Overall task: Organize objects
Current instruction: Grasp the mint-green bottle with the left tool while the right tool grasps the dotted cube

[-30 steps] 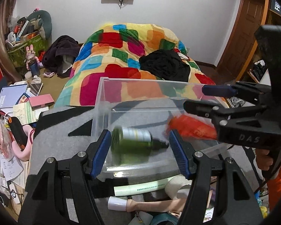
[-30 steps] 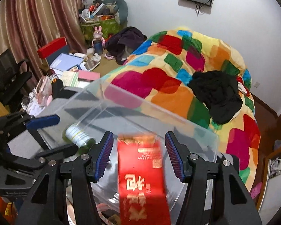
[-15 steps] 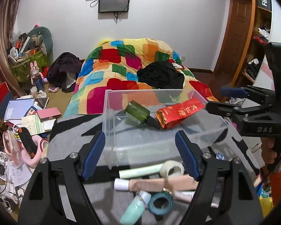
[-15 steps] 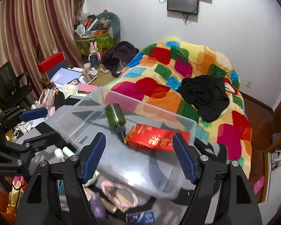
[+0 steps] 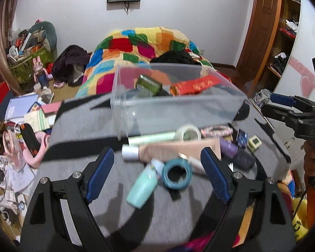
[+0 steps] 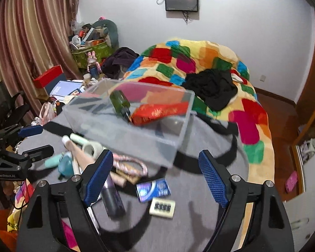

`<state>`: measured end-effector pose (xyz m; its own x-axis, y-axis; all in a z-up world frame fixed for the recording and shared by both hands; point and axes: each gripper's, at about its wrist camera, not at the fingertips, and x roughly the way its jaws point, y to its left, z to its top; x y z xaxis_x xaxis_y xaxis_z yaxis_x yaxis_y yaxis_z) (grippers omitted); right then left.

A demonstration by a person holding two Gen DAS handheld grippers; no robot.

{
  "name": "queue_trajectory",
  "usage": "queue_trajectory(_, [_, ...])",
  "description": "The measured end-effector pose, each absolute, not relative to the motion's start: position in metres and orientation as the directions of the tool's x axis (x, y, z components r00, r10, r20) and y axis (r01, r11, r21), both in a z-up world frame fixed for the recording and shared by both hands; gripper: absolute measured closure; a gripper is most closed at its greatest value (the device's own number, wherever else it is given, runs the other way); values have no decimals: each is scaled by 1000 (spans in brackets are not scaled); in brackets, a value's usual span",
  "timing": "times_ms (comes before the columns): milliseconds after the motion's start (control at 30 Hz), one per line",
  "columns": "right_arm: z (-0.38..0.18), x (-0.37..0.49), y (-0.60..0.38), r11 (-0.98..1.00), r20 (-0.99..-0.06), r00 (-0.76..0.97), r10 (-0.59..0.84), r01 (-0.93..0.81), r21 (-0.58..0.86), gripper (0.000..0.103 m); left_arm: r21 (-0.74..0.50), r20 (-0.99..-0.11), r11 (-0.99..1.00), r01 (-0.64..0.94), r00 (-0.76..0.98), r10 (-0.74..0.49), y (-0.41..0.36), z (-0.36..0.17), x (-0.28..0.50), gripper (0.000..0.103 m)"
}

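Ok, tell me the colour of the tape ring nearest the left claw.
Teal blue tape ring; left wrist view.

Bottle (image 5: 148, 85) left of packet (image 5: 194, 86) in bin (image 5: 124, 113); tubes (image 5: 174, 150), tape (image 5: 176, 173) before bin.

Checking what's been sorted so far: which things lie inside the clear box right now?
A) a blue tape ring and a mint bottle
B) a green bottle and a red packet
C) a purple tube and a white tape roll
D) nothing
B: the green bottle and the red packet lie inside the clear box; the other items lie outside on the grey cloth.
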<state>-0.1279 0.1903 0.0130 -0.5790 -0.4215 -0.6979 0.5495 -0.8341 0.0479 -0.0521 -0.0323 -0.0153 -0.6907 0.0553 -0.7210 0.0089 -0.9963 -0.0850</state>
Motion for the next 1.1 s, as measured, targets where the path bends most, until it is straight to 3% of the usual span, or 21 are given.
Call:
queue_trajectory(167, [-12, -114, 200, -851, -730, -560, -391, 521, 56, 22, -59, -729, -998, 15, -684, 33, -31, -31, -35, 20])
queue_trajectory(267, [-28, -111, 207, -864, -753, -538, -377, 497, 78, 22, -53, -746, -998, 34, -666, 17, -39, -40, -31, 30])
queue_trajectory(500, [-52, -115, 214, -888, -789, -515, -336, 452, 83, 22, -13, -777, -999, 52, -628, -23, -51, -64, -36, 44])
queue_trajectory(633, [-57, -120, 209, -891, -794, -513, -325, 447, 76, 41, -3, -770, -999, 44, -637, -26, -50, -68, -43, 49])
queue_trajectory(767, [-64, -121, 206, -889, -807, -494, -325, 451, 82, 66, -4, -763, -1000, 28, -646, -15, -47, -69, -52, 62])
queue_trajectory(833, [-64, -120, 207, -891, -803, -500, -324, 447, 81, 72, -7, -760, -1000, 25, -650, -11, -46, -70, -55, 70])
queue_trajectory(967, [-62, -117, 209, -892, -794, -511, -330, 444, 85, 72, 1, -753, -999, 38, -658, -26, -44, -69, -50, 78])
queue_trajectory(1100, [-59, -115, 210, -890, -785, -518, -340, 447, 91, 72, -13, -751, -998, 58, -660, -29, -48, -66, -35, 79])
